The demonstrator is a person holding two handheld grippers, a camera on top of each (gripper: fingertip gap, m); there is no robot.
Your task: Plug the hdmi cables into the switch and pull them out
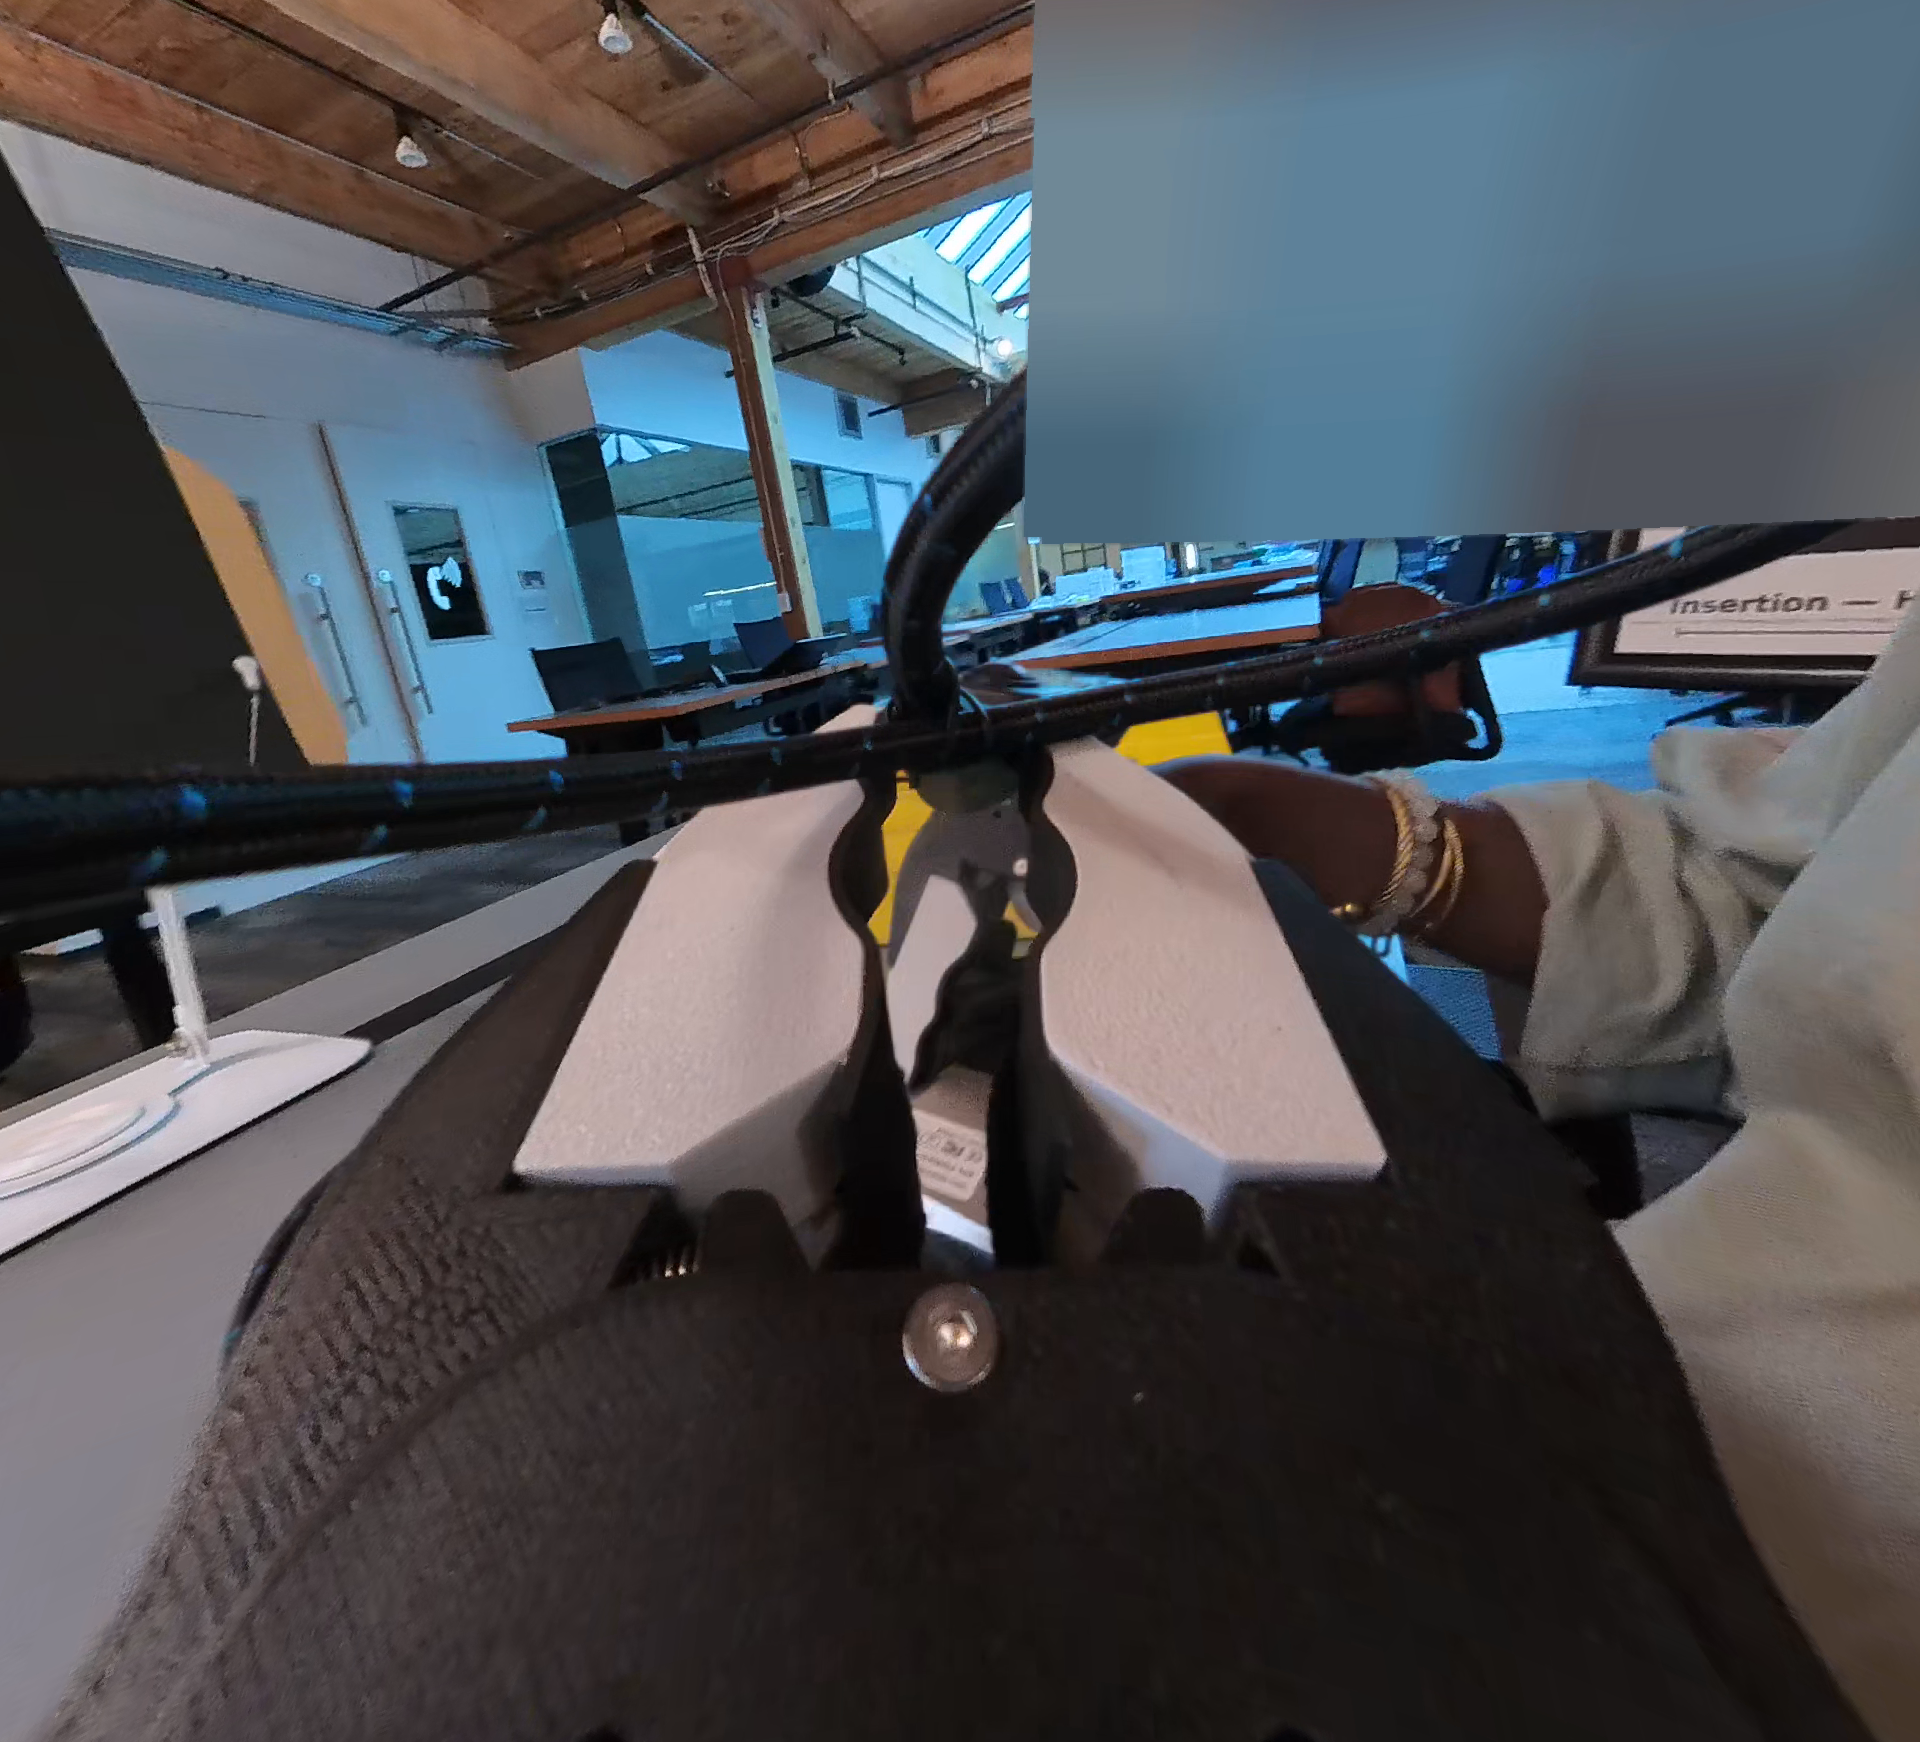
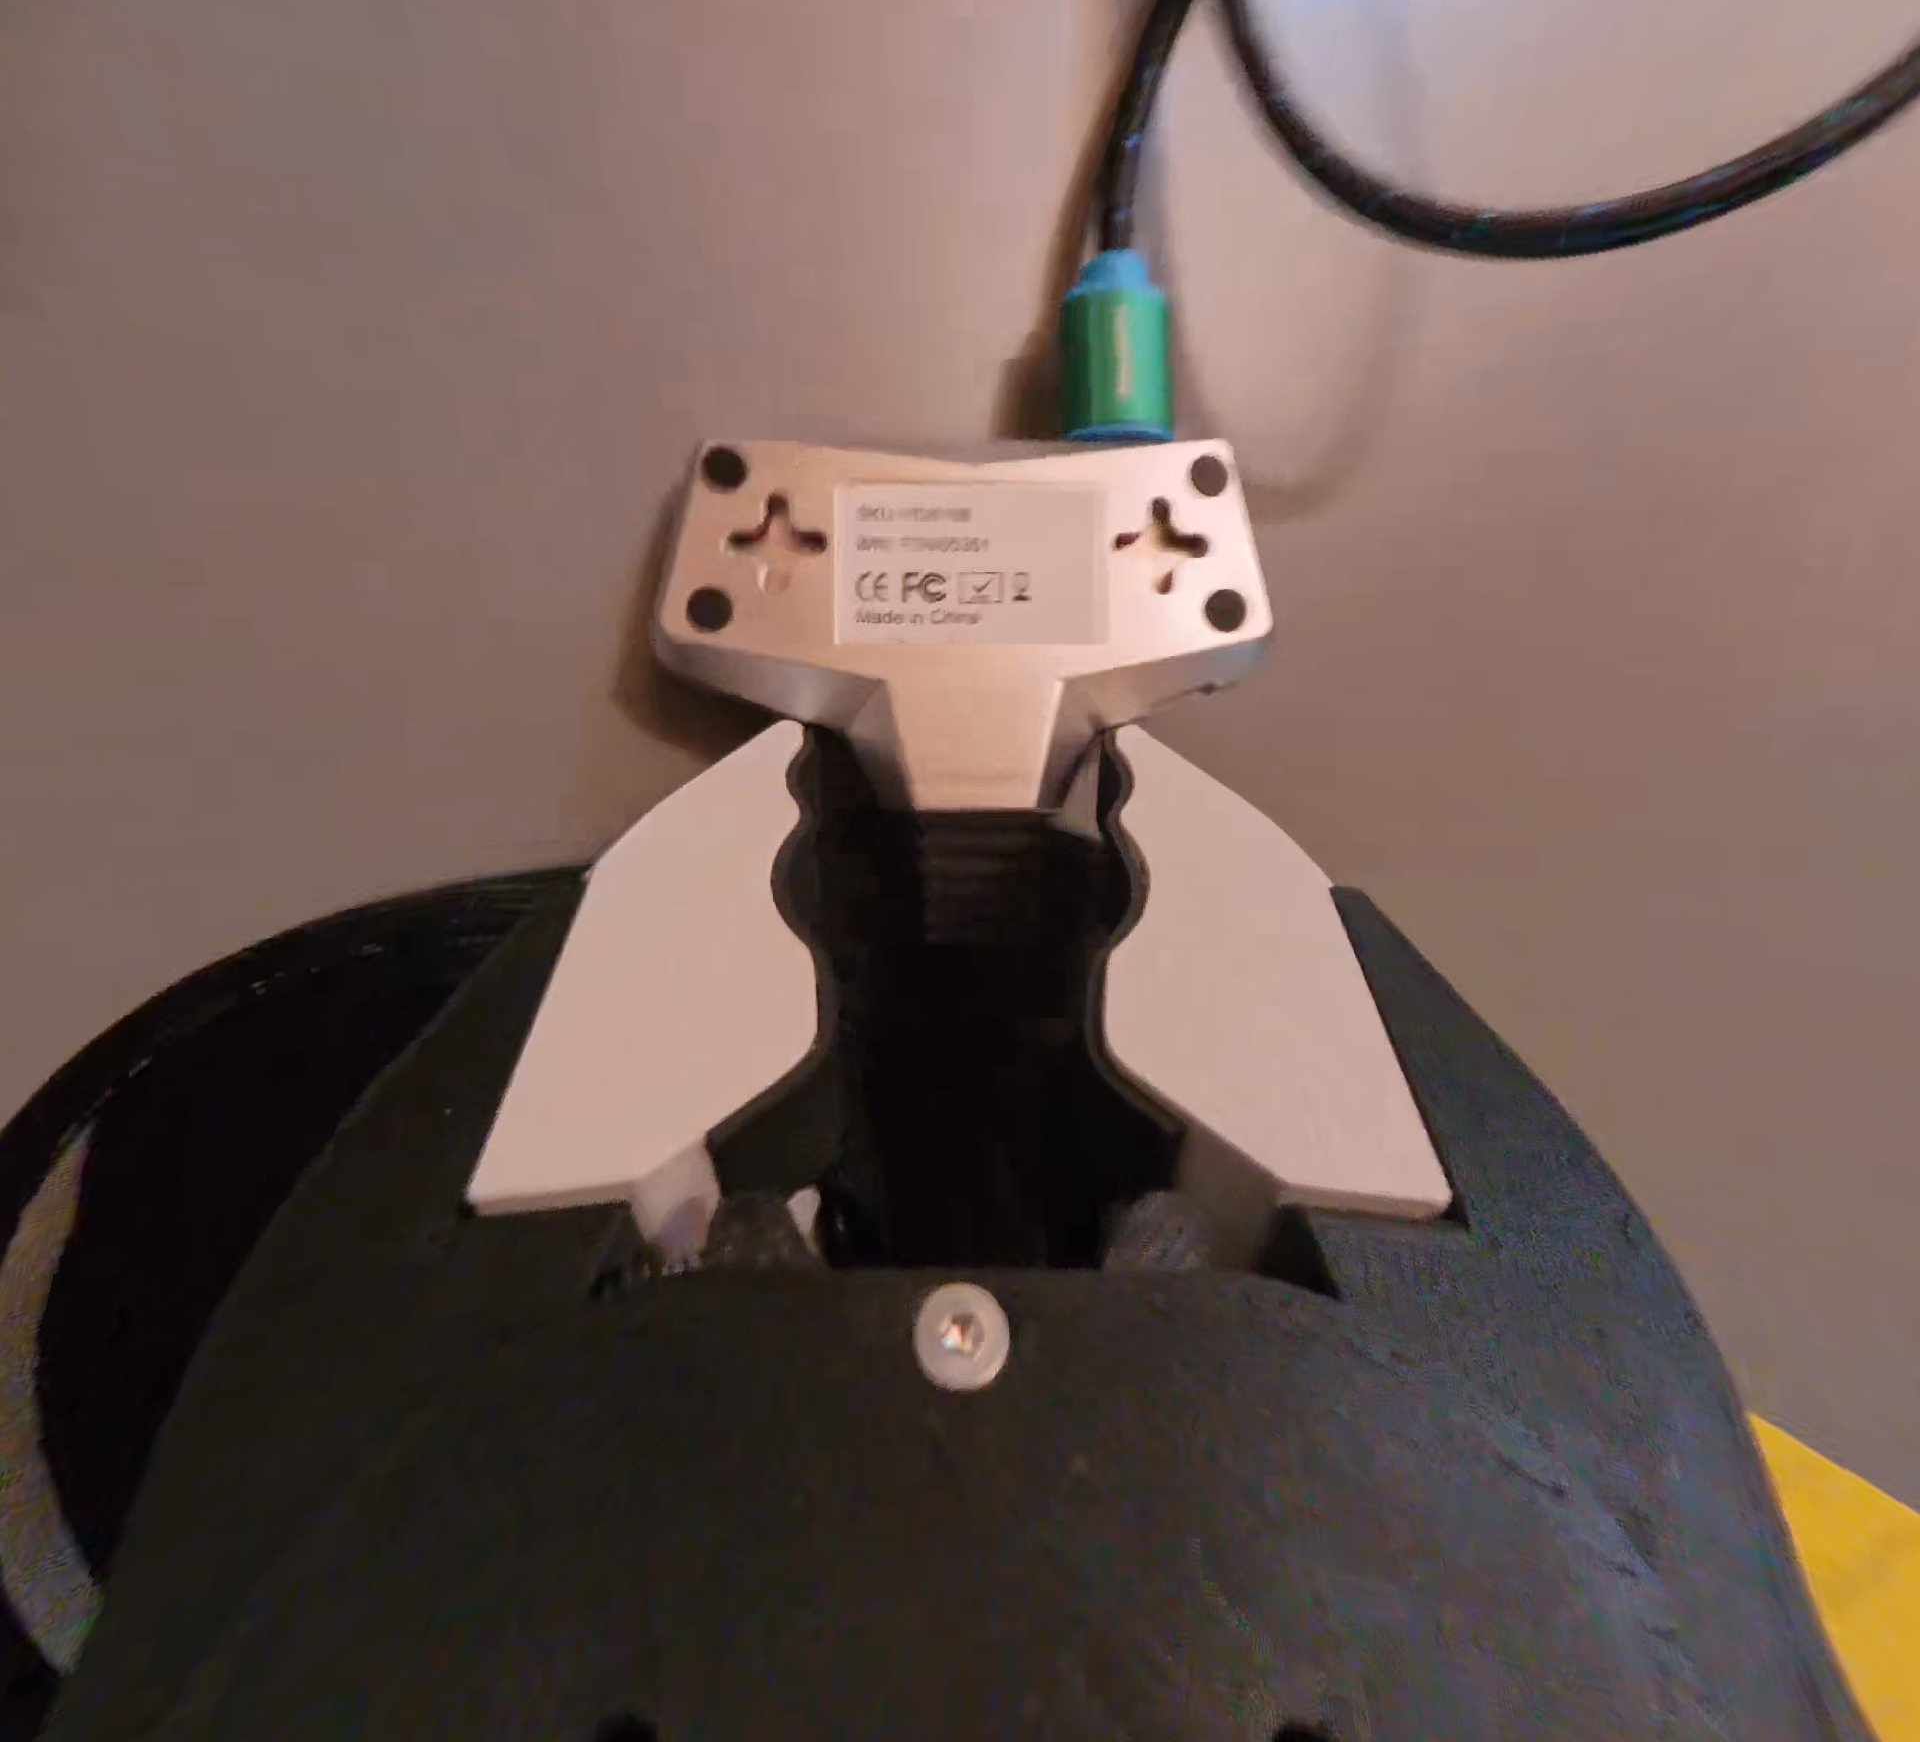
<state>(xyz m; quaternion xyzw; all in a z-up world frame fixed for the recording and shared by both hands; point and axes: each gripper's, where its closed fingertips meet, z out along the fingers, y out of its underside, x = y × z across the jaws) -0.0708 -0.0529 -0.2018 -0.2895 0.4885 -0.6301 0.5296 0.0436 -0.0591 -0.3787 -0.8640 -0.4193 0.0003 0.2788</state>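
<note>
In the right wrist view my right gripper [image 2: 956,752] is shut on the narrow end of the silver HDMI switch [image 2: 961,565]. The switch lies underside up on the grey table, showing a white label and black feet. A green and blue HDMI plug [image 2: 1117,362] sits in its far right port, and its black cable [image 2: 1143,103] runs away and loops right. In the left wrist view my left gripper [image 1: 961,752] is shut at its tips on a black braided cable [image 1: 520,793] that crosses the view. A second stretch of cable [image 1: 925,570] arcs upward from the tips.
A person's sleeved arm with bracelets [image 1: 1413,851] reaches in from the right. A white flat stand [image 1: 156,1100] sits on the grey table at the left. A framed sign [image 1: 1766,622] stands at the right, and a yellow object [image 1: 1174,742] lies beyond my fingers.
</note>
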